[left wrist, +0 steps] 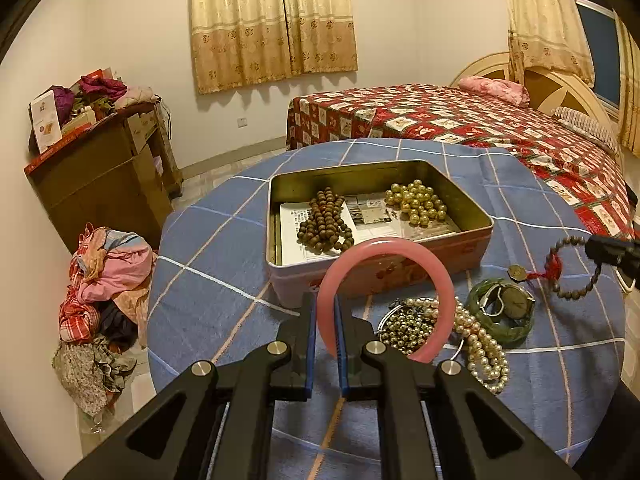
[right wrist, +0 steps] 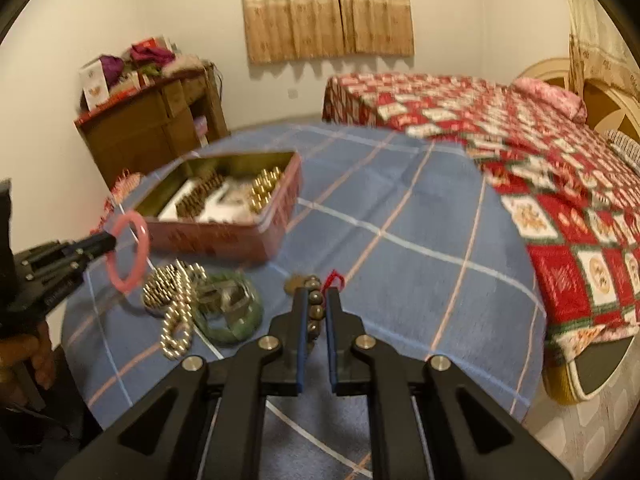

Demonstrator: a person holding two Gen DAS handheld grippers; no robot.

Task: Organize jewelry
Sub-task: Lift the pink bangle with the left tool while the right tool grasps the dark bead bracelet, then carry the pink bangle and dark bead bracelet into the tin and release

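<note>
My left gripper (left wrist: 325,304) is shut on a pink bangle (left wrist: 384,246) and holds it above the blue checked tablecloth (left wrist: 208,264), just in front of the open tin box (left wrist: 474,208). The box holds brown wooden beads (left wrist: 325,222) and gold pearls (left wrist: 418,202) on paper. My right gripper (right wrist: 316,300) is shut on a brown bead bracelet (right wrist: 314,312) with a red tassel (right wrist: 333,280), lifted above the cloth. It shows in the left wrist view (left wrist: 576,266) at the right edge. The pink bangle also shows in the right wrist view (right wrist: 127,253).
On the cloth lie a pearl necklace (left wrist: 480,340), a dark bead pile (left wrist: 404,324), and a green bangle (left wrist: 502,330) with a watch (left wrist: 514,300) on it. A bed (left wrist: 480,128) stands behind, a wooden cabinet (left wrist: 100,176) and a clothes pile (left wrist: 104,280) left.
</note>
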